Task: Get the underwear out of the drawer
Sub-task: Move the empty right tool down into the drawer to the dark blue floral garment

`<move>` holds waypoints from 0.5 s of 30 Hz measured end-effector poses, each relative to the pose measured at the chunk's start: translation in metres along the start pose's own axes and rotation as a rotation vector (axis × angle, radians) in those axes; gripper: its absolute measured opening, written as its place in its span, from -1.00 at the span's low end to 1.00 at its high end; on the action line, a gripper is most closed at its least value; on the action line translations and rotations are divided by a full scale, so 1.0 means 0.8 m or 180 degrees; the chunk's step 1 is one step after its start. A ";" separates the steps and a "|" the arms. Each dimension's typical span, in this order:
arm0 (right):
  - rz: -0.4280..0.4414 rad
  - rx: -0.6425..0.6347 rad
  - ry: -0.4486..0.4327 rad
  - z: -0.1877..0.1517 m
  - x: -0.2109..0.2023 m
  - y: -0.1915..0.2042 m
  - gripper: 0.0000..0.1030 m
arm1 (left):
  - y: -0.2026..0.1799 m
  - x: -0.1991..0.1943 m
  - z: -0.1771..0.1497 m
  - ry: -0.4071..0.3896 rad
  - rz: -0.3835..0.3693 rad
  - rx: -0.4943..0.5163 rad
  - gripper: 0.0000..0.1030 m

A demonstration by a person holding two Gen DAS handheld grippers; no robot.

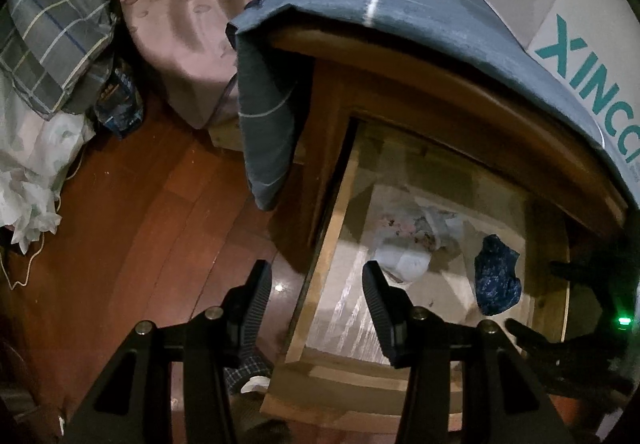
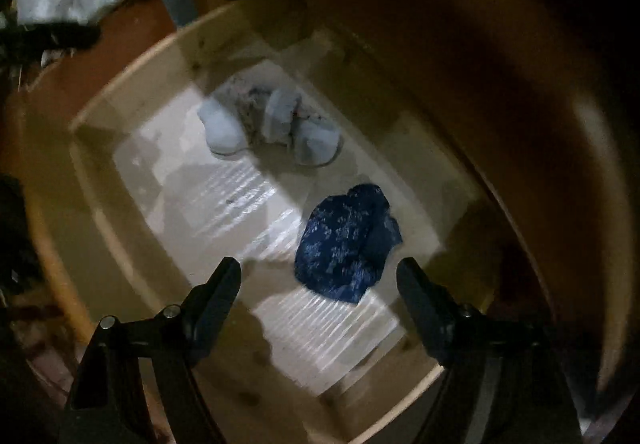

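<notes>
A wooden drawer [image 1: 332, 203] stands pulled open from a wooden cabinet. A crumpled dark blue patterned underwear [image 1: 496, 280] lies on its pale liner at the right; it also shows in the right wrist view [image 2: 344, 240]. A pale light-blue and floral bundle [image 1: 412, 244] lies further back, and also shows in the right wrist view [image 2: 272, 123]. My left gripper [image 1: 316, 276] is open and empty above the drawer's left wall. My right gripper [image 2: 320, 272] is open and empty, just above the blue underwear, and shows at the right edge of the left wrist view [image 1: 576, 308].
A blue-grey cloth [image 1: 360, 15] drapes over the cabinet top, with a white box [image 1: 580, 27] on it. A bed with pink bedding [image 1: 188, 15] and a plaid pillow [image 1: 56, 23] stand behind. The floor [image 1: 132, 224] is red-brown wood, with white fabric [image 1: 28, 179] at left.
</notes>
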State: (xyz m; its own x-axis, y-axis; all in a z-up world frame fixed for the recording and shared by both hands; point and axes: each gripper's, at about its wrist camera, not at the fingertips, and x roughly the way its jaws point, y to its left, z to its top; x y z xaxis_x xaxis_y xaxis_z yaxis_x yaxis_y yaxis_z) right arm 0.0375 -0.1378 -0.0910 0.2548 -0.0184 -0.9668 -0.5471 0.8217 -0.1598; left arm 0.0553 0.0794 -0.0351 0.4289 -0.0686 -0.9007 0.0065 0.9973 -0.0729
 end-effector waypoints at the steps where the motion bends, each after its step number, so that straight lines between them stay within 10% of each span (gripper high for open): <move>1: -0.0026 -0.0059 -0.0033 -0.002 0.006 0.001 0.50 | 0.001 0.001 0.000 0.0015 0.0003 -0.0001 -0.07; 15: -0.0250 -0.0479 0.0099 -0.027 0.129 0.010 0.50 | -0.008 0.006 0.000 0.0096 -0.0093 0.0088 -0.07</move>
State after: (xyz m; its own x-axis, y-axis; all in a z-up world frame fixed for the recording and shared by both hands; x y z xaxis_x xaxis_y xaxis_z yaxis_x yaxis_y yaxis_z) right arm 0.0426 -0.1454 -0.1965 0.2780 -0.0987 -0.9555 -0.6403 0.7224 -0.2610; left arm 0.0573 0.0725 -0.0385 0.4008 -0.0981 -0.9109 0.0437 0.9952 -0.0879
